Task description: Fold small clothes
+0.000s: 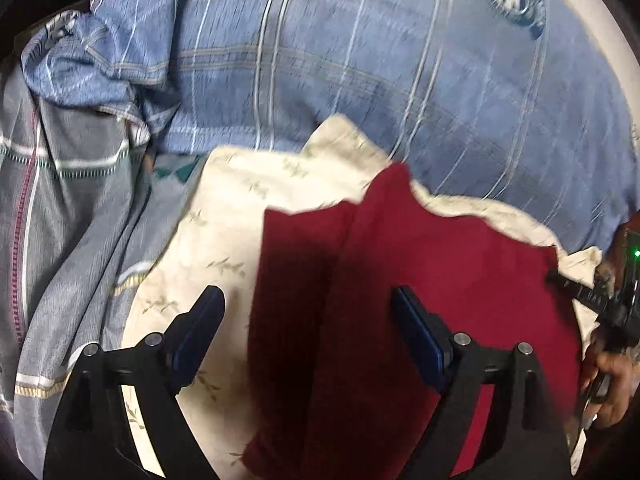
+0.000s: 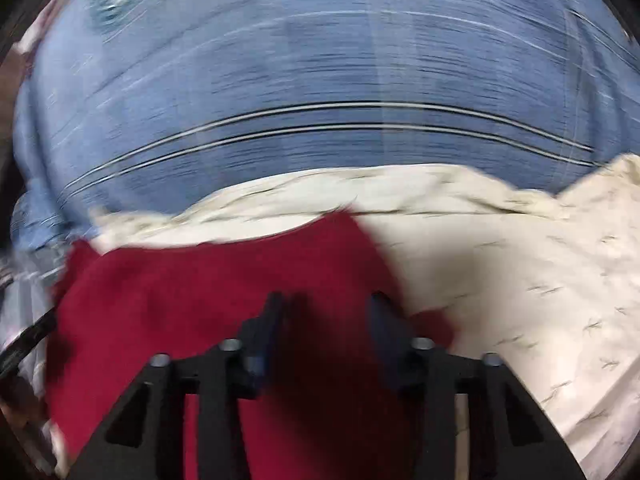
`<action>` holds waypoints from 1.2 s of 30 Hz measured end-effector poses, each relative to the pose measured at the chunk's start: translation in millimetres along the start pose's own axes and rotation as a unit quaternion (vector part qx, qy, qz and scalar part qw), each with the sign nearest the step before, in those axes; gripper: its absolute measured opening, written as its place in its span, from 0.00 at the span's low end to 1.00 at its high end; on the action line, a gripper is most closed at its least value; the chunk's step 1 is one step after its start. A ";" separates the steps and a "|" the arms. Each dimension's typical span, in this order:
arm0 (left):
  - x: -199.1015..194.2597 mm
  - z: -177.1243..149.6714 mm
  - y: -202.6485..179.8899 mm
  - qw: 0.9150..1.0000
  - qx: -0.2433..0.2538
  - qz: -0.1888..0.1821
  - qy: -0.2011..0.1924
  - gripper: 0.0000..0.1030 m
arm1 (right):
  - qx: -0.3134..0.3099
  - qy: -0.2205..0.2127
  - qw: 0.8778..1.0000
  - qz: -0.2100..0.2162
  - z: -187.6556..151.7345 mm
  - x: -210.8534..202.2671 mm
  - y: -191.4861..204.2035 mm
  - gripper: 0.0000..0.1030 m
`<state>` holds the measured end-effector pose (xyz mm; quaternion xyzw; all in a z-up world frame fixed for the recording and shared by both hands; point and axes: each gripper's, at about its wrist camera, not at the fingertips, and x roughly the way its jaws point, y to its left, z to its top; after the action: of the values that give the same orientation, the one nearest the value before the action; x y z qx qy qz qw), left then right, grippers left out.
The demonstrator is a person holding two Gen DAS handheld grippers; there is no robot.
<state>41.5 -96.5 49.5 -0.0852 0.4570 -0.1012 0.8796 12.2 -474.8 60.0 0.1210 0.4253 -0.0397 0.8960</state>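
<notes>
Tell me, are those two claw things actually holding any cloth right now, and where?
No. Both the left gripper and the right gripper stand open above the red cloth, with nothing between their fingers. The cloth lies loose on the cream fabric.

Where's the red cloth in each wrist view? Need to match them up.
Left wrist: red cloth fills lower centre to right, between and beyond the open fingers of the left gripper.
Right wrist: red cloth fills lower left to centre, under the right gripper.
Shared landmark: cream leaf-print fabric beneath it.
</notes>
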 end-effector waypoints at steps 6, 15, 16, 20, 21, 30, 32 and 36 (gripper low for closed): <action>-9.9 -1.0 2.4 1.000 0.004 0.021 -0.011 0.83 | 0.041 -0.012 0.999 0.027 -6.6 -19.0 -9.8 0.43; -40.5 -12.2 25.3 1.000 0.016 0.000 -0.006 0.83 | -0.109 -0.005 0.979 0.170 -21.5 -41.2 139.9 0.54; -41.1 -14.6 25.6 1.000 0.018 -0.003 -0.002 0.83 | -0.125 -0.004 0.977 0.170 -22.1 -34.8 158.3 0.53; -47.5 -23.1 23.7 0.999 0.024 -0.024 0.005 0.83 | -0.119 0.045 0.967 0.220 -13.2 -0.1 212.6 0.55; -48.9 -24.2 23.2 0.999 0.024 -0.031 0.005 0.83 | -0.118 0.053 0.966 0.222 -11.9 2.4 219.7 0.55; -51.1 -44.8 20.1 0.997 0.047 -0.051 0.023 0.83 | -0.191 0.134 0.964 0.126 -8.2 64.9 281.2 0.07; -50.9 -45.6 21.6 0.997 0.049 -0.057 0.028 0.83 | -0.188 0.118 0.966 0.135 -9.8 57.3 276.0 0.06; -53.1 -44.8 29.5 0.997 0.035 -0.061 0.023 0.83 | -0.182 0.083 0.964 0.176 -6.6 29.3 278.8 0.06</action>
<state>-22.2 -57.1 58.7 -0.0803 0.4673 -0.1727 0.8633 74.4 -202.4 84.4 0.0314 0.4703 0.2075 0.8572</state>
